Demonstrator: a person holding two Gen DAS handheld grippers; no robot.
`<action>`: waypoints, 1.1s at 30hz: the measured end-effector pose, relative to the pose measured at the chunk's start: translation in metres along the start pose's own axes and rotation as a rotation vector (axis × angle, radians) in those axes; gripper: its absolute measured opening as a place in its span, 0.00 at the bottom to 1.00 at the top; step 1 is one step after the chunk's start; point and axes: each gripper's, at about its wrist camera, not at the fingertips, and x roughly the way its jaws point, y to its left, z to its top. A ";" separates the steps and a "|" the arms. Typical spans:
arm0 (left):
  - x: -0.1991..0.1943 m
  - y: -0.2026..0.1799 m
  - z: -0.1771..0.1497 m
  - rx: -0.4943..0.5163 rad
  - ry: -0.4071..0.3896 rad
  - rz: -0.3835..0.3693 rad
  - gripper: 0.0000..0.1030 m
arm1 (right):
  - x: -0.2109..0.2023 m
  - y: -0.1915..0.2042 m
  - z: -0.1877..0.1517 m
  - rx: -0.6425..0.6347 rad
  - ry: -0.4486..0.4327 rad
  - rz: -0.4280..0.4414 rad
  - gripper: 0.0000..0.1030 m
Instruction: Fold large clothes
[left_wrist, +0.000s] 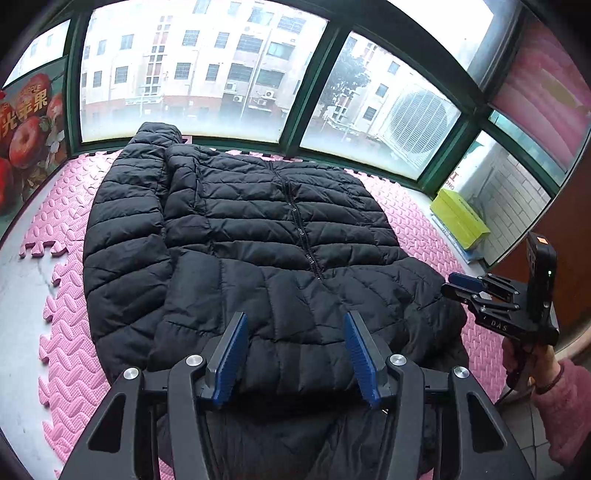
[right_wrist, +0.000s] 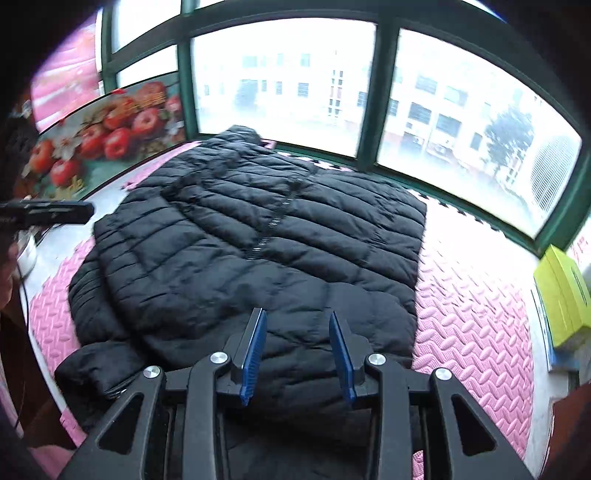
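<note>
Over on the left there's a poster of red apples (left_wrist: 27, 136) leaning by the window, then the big black puffer jacket (left_wrist: 258, 236) lying zipped-up and flat on the pink foam mat (left_wrist: 70, 354), one sleeve folded in over its left side. The left gripper (left_wrist: 295, 354) hangs above the near hem with its jaws spread, nothing between them. Further right, the right gripper (right_wrist: 297, 350) is off the jacket too, jaws apart and empty, and a yellow box (left_wrist: 460, 218) sits at the far right by the wall.
</note>
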 end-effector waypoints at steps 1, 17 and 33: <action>0.009 0.000 0.000 -0.002 0.017 -0.005 0.56 | 0.008 -0.010 -0.002 0.039 0.025 -0.009 0.38; 0.065 0.028 -0.028 -0.043 0.162 -0.036 0.56 | 0.011 -0.007 0.008 -0.063 0.027 -0.066 0.39; 0.014 0.061 0.006 -0.074 0.054 -0.084 0.56 | 0.051 0.076 0.036 -0.205 0.061 0.104 0.50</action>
